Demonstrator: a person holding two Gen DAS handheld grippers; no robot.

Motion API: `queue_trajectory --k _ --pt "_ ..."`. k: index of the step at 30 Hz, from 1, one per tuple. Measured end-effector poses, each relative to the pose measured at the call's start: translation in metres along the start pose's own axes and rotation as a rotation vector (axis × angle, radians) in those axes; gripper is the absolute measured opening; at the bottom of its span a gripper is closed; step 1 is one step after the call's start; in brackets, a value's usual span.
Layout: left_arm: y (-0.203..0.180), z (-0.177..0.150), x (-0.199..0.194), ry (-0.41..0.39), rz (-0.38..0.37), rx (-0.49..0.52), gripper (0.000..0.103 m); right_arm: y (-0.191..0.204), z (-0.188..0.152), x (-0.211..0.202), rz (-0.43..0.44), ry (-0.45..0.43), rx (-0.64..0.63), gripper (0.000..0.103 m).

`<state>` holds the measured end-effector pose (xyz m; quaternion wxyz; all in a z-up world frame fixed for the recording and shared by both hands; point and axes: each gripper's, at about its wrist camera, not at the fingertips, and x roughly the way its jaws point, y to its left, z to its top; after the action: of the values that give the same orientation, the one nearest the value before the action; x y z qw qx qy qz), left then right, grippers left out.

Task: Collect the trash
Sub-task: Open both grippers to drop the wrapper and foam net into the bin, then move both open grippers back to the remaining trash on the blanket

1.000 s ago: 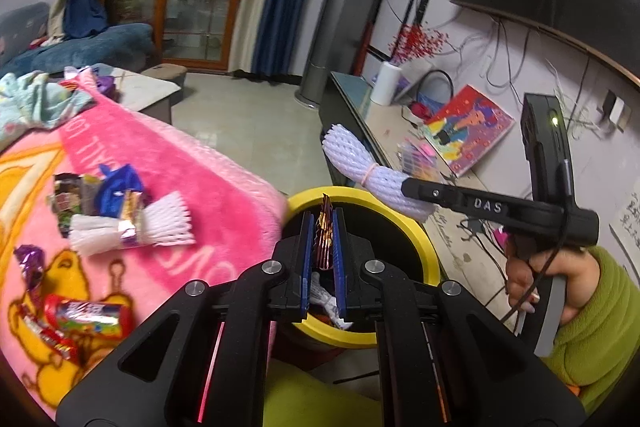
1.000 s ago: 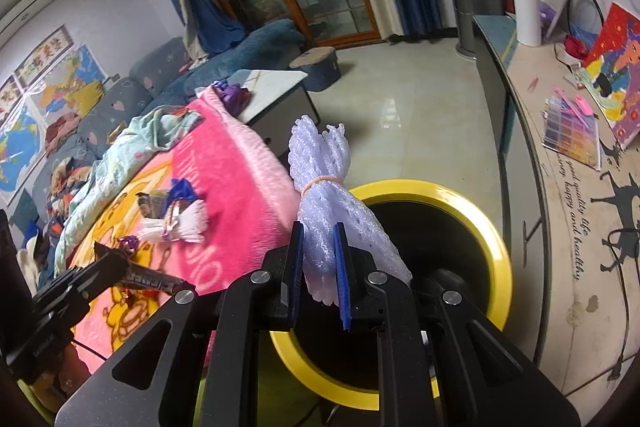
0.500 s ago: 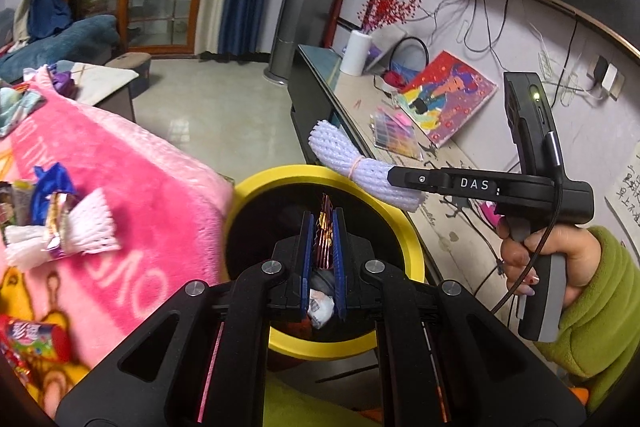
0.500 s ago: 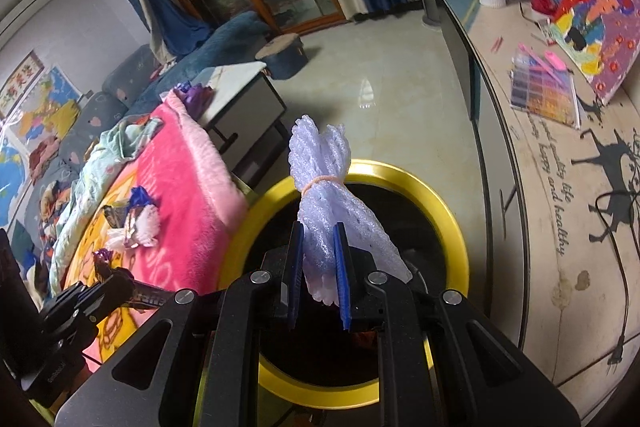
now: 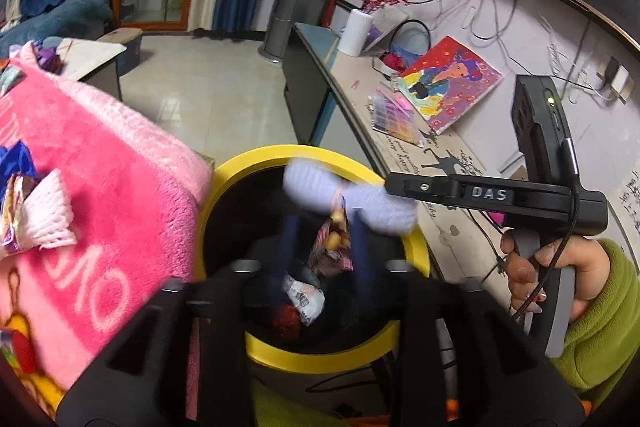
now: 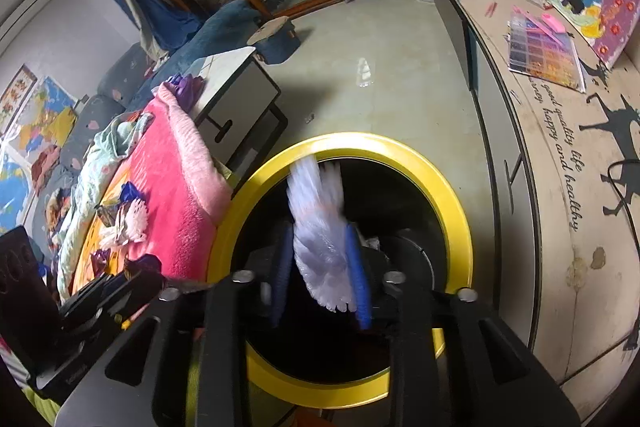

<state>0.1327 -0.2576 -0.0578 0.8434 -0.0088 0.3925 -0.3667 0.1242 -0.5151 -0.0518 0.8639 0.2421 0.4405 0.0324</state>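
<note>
**Both claws letting go over the bin**

While our claws are hanging over the yellow-rimmed bin (image 6: 448, 187), their jaws have just been opening. Our right claw (image 6: 320, 279) is standing partly open around the white foam net (image 6: 318, 223), blurred. Our left claw (image 5: 324, 251) is parted around a crinkled candy wrapper (image 5: 332, 247), print unreadable. Only the left view is showing rubbish inside the bin; the right view is showing darkness there.

Black tongs (image 5: 322, 251) w/ blue pads, "DAS" mark, green sleeve (image 5: 600, 315).
</note>
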Motion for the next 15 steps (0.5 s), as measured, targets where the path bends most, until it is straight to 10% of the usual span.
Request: queue_trajectory --k 7,15 --pt "0.016 -0.001 -0.013 -0.026 0.043 -0.072 0.086 -0.001 0.0 -0.001 -0.011 -0.02 0.022 0.041" --pt "0.026 -0.004 -0.034 -0.062 0.121 -0.104 0.092 0.025 0.001 -0.008 0.001 -0.059 -0.033 0.051"
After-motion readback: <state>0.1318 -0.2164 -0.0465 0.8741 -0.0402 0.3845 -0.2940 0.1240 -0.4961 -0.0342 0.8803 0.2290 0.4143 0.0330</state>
